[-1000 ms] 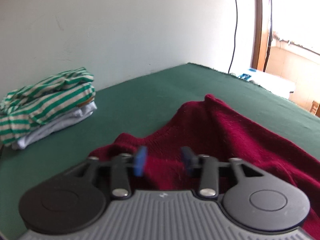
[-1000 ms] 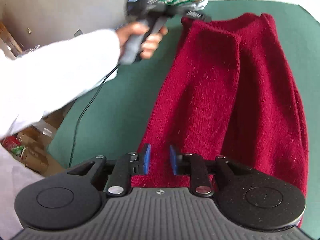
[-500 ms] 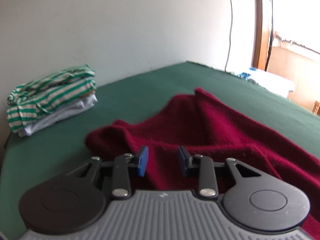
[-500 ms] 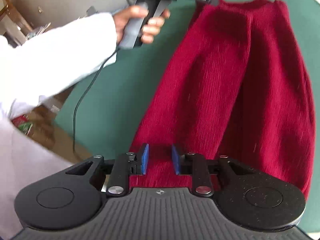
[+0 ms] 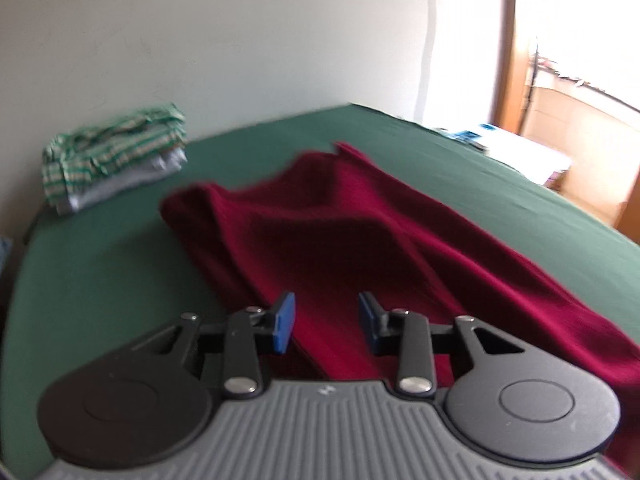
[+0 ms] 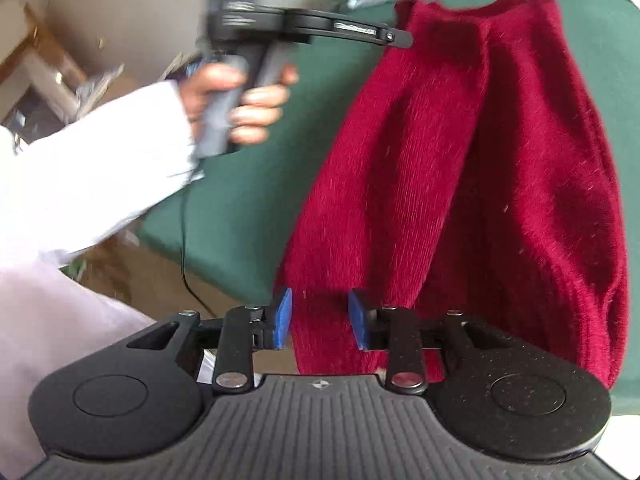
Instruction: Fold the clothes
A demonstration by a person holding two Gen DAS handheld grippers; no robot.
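Two grippers: both over one dark red knitted garment on a green-covered table.
Red garment: spread lengthwise on the green cloth, running from 6 o'clock up to 12 o'clock in the right wrist view; long soft ridges run along it. In the left wrist view it lies from 10 o'clock, at its far end, down to 4 o'clock.
Green table cover: bare on all sides of the garment; its near edge shows at 8 o'clock in the right wrist view.
Left gripper: blue pads parted by a moderate gap, nothing pinched; a fold of the garment shows below and between them, and whether the pads touch it cannot be told. In the right wrist view the same tool appears at 11 o'clock, its tip just beside the garment's far left corner.
Left hand: wrapped round the grey handle, white sleeve behind it; blurred.
Right gripper: jaws opening; the garment's near edge lies between the blue pads, which stand clear of it on either side.
Folded stack: green-and-white striped garment on top of a pale grey one, at 10 o'clock in the left wrist view, well apart from the red garment, by the wall.
Black cable: hangs from the left handle past the table edge.
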